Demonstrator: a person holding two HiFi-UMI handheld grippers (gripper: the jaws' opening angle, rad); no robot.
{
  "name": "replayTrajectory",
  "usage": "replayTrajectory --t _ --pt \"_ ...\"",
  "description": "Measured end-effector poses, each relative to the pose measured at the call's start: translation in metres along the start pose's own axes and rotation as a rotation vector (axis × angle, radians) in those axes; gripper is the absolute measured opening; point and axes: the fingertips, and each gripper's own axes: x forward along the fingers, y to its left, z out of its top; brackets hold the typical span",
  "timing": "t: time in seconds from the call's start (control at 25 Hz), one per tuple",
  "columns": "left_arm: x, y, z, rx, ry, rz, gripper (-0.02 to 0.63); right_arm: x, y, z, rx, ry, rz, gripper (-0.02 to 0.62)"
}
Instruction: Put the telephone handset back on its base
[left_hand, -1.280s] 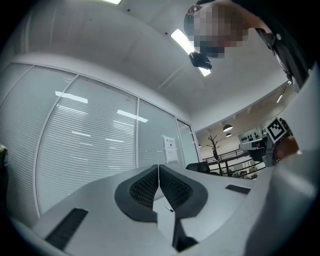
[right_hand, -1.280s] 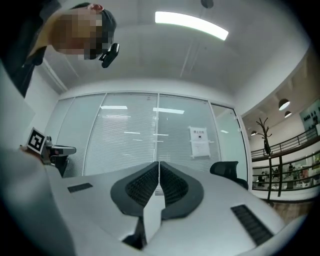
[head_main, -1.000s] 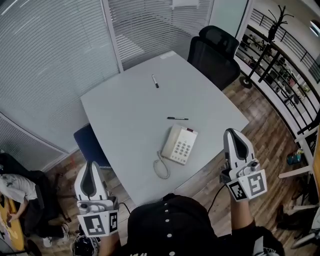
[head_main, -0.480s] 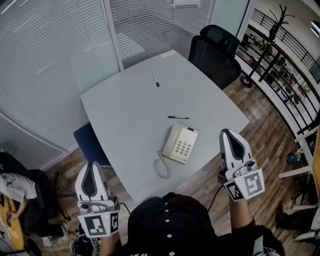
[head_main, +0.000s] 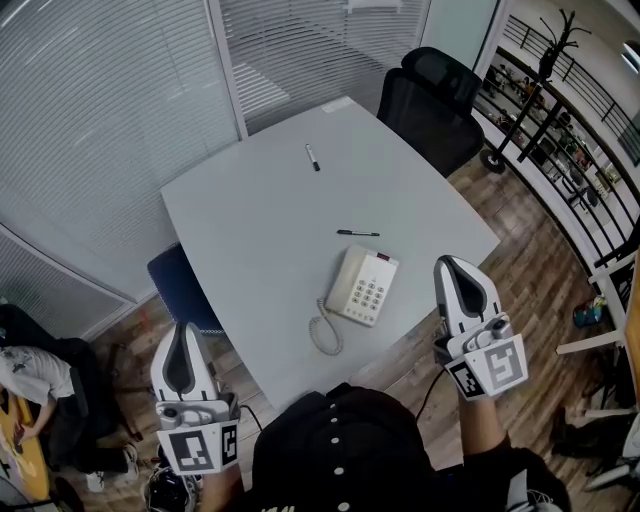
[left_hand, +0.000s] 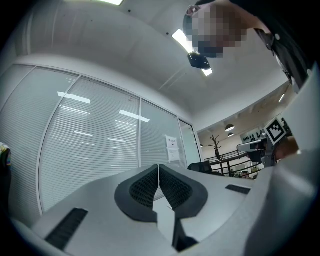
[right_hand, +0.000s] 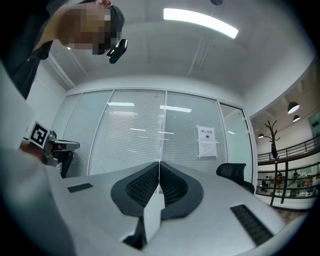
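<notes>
A cream telephone (head_main: 364, 288) sits near the table's front edge, with its handset (head_main: 345, 279) lying along the left side of the base. Its coiled cord (head_main: 322, 336) loops toward the edge. My left gripper (head_main: 183, 330) hangs below the table's left corner, off the table, jaws shut and empty; in its own view the gripper (left_hand: 158, 168) shows pads pressed together. My right gripper (head_main: 452, 264) is held right of the phone, beyond the table edge, shut on nothing; in its own view the gripper (right_hand: 159, 165) shows no gap.
Two pens lie on the grey table (head_main: 260, 220): one (head_main: 357, 233) just behind the phone, another (head_main: 312, 159) farther back. A black office chair (head_main: 430, 100) stands at the far right corner, a blue seat (head_main: 180, 290) at the left edge. A person (head_main: 25, 375) sits lower left.
My right gripper has drifted slightly left, closer to the table edge beside the phone. The left gripper and the phone have stayed where they were.
</notes>
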Motion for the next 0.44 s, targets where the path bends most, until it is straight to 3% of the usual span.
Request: replayTrajectory --t 0.44 --pt "0.0033 0.005 -0.0033 -0.003 0.006 -0.002 0.02 0.0082 0.0062 -0.0015 -0.02 0.005 0.012 0.031"
